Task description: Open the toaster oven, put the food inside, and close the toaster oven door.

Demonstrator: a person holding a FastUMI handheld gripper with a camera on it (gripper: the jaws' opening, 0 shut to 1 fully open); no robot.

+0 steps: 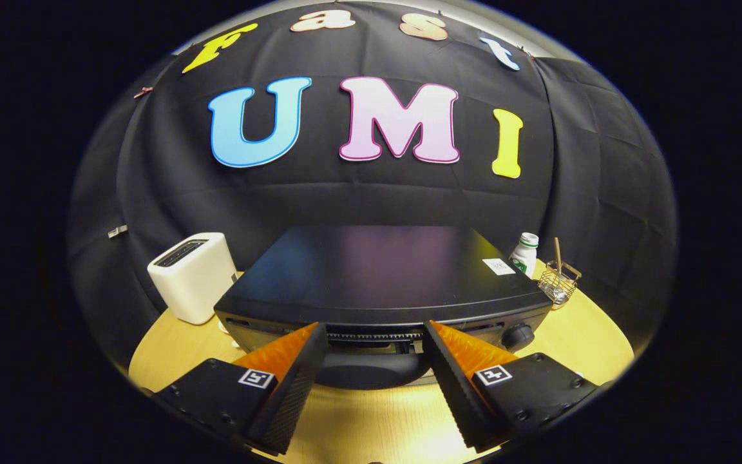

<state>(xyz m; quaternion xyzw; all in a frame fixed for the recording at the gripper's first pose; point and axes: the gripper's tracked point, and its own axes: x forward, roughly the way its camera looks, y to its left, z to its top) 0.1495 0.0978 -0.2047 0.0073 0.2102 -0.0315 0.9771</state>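
Observation:
A black toaster oven (377, 270) stands on the wooden table right ahead of me, seen from above its top front edge. Its dark door handle (371, 370) runs across the front, just below the top edge. My gripper (374, 335) is open, with one fingertip at each side of the handle's upper part and the handle lying in the gap between them. Neither finger presses on it. A round knob (518, 336) sits on the oven's front, to the right of the fingers. The door looks closed.
A white slot toaster (194, 276) stands left of the oven. Behind the oven's right corner are a white bottle with a green label (525, 253) and a small wire basket (558, 282) holding a stick. The wooden table (577, 335) has bare room on both sides.

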